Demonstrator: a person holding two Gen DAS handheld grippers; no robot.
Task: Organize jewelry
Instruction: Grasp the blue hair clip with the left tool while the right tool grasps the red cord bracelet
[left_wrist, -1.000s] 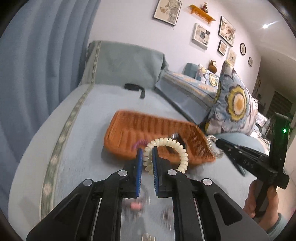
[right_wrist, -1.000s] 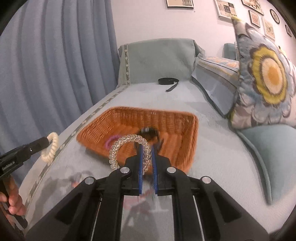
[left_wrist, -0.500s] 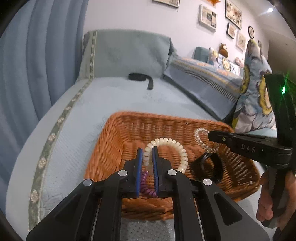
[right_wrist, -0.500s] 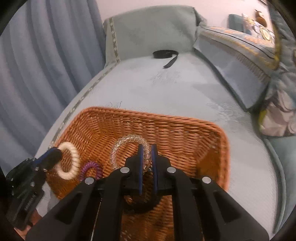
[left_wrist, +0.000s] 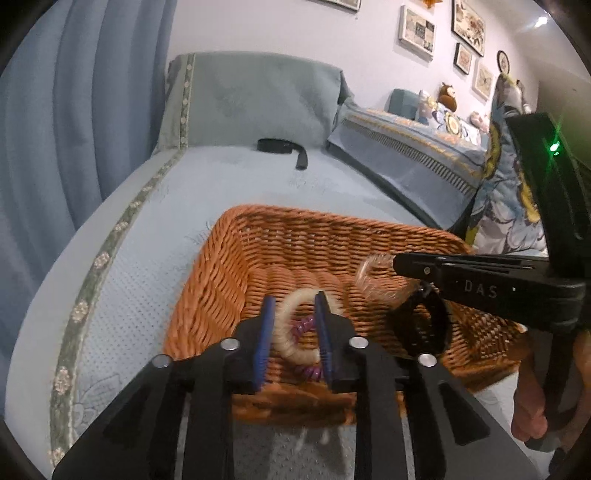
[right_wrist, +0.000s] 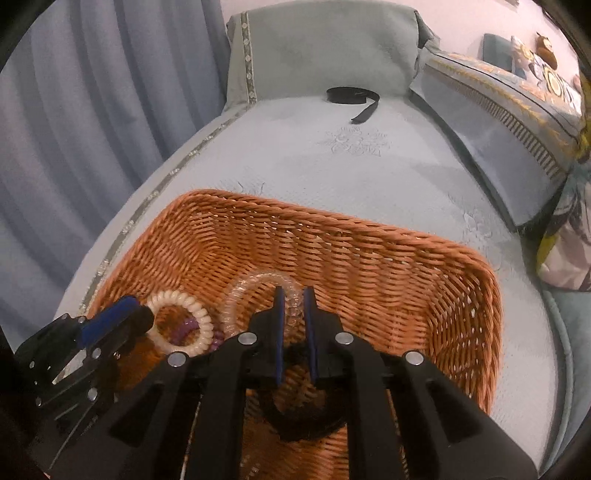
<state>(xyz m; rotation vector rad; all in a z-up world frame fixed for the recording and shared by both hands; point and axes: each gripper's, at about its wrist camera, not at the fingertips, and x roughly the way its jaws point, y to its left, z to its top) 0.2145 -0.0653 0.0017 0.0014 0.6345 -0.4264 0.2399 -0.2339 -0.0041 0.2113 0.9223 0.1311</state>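
Dim indoor light, fisheye edges, slight blur

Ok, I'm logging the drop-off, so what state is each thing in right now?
Left hand-held gripper: jaws opening, cream coil bracelet between them.
Right hand-held gripper: jaws opening, clear coil bracelet between them.
Purple coil bracelet: lying in the wicker basket.
Black band: in basket.
Black strap: loose on the sofa.
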